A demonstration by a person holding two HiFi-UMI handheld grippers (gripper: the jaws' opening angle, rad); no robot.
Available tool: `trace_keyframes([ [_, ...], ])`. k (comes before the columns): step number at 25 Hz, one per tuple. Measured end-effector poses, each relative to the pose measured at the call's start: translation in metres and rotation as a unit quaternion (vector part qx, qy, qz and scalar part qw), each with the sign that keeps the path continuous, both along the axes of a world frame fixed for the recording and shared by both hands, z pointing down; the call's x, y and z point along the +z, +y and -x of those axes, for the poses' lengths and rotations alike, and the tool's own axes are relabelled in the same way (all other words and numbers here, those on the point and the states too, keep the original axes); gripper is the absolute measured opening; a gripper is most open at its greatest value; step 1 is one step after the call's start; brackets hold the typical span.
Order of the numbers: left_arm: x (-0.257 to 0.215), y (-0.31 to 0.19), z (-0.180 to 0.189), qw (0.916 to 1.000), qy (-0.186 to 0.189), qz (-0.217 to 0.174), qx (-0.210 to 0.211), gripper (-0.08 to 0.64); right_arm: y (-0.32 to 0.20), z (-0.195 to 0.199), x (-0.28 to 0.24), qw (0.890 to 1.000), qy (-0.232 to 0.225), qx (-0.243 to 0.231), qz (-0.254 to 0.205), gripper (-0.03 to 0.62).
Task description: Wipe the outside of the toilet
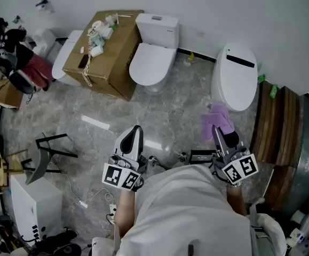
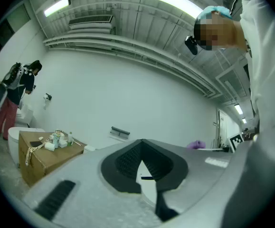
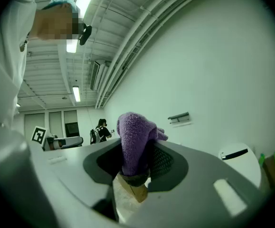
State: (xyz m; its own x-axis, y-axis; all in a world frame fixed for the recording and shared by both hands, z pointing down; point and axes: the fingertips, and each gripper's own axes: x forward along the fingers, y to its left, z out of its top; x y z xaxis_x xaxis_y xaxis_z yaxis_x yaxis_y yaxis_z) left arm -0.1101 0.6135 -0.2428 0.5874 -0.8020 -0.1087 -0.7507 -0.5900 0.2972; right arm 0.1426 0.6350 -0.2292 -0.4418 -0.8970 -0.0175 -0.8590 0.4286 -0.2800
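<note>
The right gripper (image 1: 218, 132) points ahead with its jaws clamped on a bunched purple cloth (image 1: 215, 119), near but apart from the closed toilet (image 1: 234, 79) at 1 o'clock. To wipe well, I'd press the cloth flat on the lid, then sweep overlapping strokes down the sides. The left gripper (image 1: 134, 136) hangs at 11 o'clock, jaws together on nothing.

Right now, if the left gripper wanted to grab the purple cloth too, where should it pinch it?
Probably the fluffy end of the purple cloth that sticks out past the right gripper, coming from the far tip side. The lower part is already pinched between that gripper's jaws, so only the bunched top is free. The left gripper is shut and must open first.
</note>
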Motion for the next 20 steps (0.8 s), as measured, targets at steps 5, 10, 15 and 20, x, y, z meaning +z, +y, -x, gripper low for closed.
trace_keyframes([
  [5, -0.012, 0.026, 0.016, 0.9997, -0.01, -0.017, -0.011, 0.006, 0.014, 0.035, -0.006, 1.0, -0.007, -0.024, 0.008, 0.137],
  [10, -0.004, 0.041, 0.025, 0.9996, -0.017, -0.012, -0.021, 0.005, 0.017, 0.051, -0.016, 0.999, 0.011, -0.047, -0.008, 0.137],
  [15, -0.006, 0.038, 0.02, 0.9995, -0.026, -0.014, -0.014, 0.005, 0.016, 0.044, -0.017, 0.999, 0.006, -0.038, -0.006, 0.138],
  [20, -0.005, 0.031, -0.016, 0.9993, -0.028, -0.017, 0.019, 0.005, 0.022, 0.017, -0.01, 1.0, 0.016, -0.023, 0.004, 0.14],
])
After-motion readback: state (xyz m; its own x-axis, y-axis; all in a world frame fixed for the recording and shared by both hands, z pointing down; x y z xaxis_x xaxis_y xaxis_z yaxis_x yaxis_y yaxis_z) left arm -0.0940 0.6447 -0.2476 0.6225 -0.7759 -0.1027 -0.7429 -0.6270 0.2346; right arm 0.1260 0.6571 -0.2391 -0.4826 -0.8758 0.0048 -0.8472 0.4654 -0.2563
